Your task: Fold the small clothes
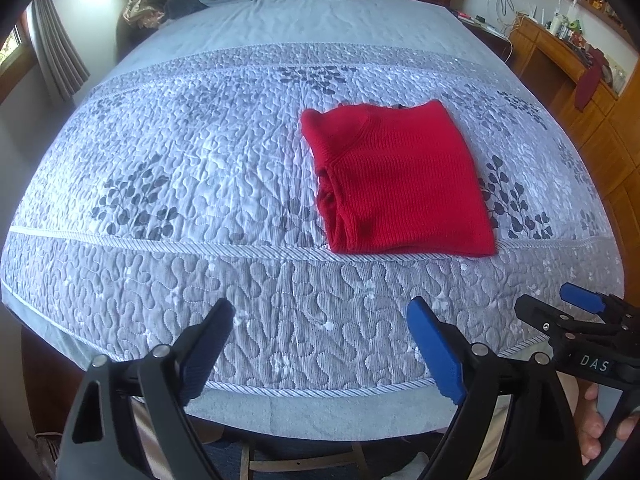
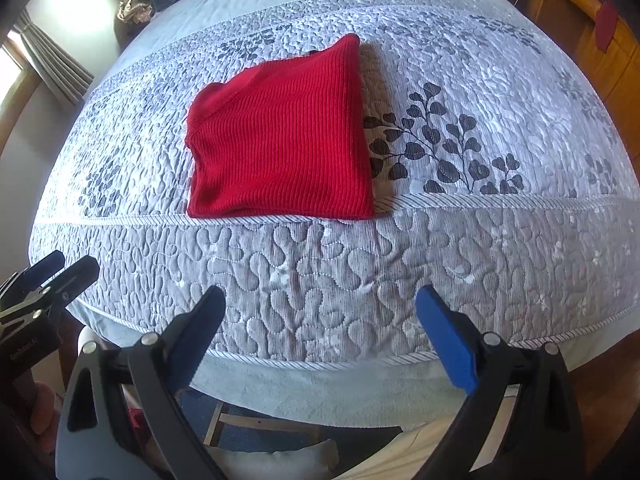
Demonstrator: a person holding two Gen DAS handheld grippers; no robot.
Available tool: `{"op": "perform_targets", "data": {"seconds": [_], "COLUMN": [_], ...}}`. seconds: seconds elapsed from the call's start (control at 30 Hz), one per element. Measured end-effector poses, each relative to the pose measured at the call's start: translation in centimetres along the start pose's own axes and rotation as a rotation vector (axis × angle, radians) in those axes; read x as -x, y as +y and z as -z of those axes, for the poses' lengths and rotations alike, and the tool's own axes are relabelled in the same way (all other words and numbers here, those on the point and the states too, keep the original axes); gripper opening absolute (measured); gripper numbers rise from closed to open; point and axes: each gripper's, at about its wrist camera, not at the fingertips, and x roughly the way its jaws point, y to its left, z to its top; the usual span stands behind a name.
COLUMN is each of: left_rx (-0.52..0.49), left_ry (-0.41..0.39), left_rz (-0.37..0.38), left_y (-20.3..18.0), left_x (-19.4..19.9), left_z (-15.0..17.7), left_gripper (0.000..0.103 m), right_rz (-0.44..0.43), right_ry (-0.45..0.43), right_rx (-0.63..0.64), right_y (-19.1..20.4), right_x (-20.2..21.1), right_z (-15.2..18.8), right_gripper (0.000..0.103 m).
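Fingers of our left gripper [image 1: 320, 344] and right gripper [image 2: 320, 332] gape wide and empty at six o'clock, clear of the folded red sweater [image 2: 280, 136] lying on the bed [image 2: 400, 260], likely finished.

Red sweater [image 1: 396, 176] of matt ribbed knit; bedspread [image 1: 224, 184] of quilted, puckered cloth; cabinet [image 1: 576, 92] of glossy wood

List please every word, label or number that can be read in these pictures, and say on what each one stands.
"DAS": white letters on the black body of the right gripper, seen from the left wrist view.
Small print on the black body of the left gripper, at the left edge of the right wrist view: too blurred to read.
Red sweater, quilt, items on the wooden shelf: no readable text.
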Motion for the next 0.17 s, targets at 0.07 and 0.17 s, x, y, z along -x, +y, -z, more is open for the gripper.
{"op": "perform_targets", "data": {"seconds": [0.07,0.17], "left_rx": [0.000,-0.002], "left_ry": [0.003,-0.003], "left_rz": [0.001,-0.004], "left_y": [0.07,0.08], "left_x": [-0.07,0.03], "left_z": [-0.05,-0.03], "left_gripper": [0.089,0.089], "right_rz": [-0.002,-0.002], "right_ry": [0.002,0.005], "right_rx": [-0.004,-0.007], "right_y": [-0.05,-0.17], "right_x": [-0.06,-0.18], "right_z": [0.02,0.01], "right_gripper": [0.096,0.096]}}
